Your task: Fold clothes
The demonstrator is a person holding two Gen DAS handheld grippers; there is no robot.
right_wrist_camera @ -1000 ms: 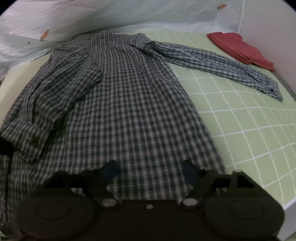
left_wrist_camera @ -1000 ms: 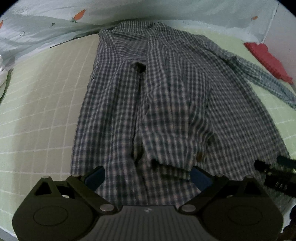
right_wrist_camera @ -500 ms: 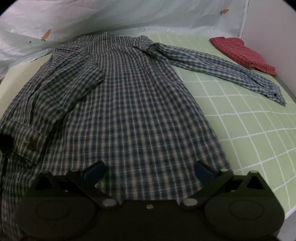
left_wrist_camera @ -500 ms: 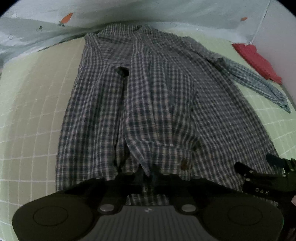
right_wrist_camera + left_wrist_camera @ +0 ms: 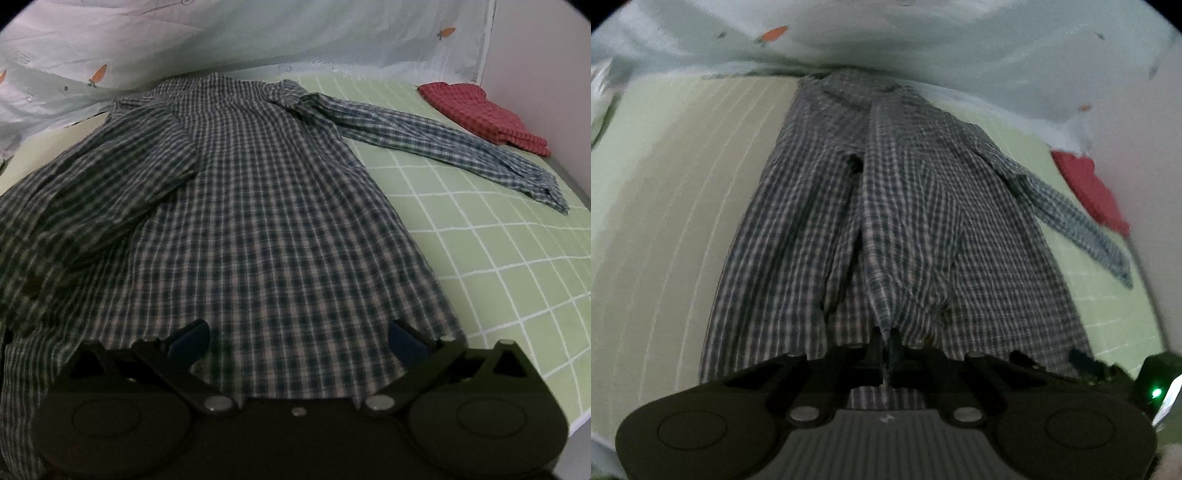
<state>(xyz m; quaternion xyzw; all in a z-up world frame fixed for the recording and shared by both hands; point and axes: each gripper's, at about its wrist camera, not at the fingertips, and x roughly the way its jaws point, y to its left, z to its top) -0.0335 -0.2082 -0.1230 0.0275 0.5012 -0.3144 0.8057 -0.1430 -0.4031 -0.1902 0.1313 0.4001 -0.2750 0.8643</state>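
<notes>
Lengthwise, the shirt lies collar away on the bed, left gripper apparently pinching its folded sleeve, right gripper spread wide.

Items counted: one plaid shirt with two sleeves, one folded red cloth at two o'clock, one green gridded bed sheet, one carrot-print cover, two tongs.

Black claw, blue fingertips
</notes>
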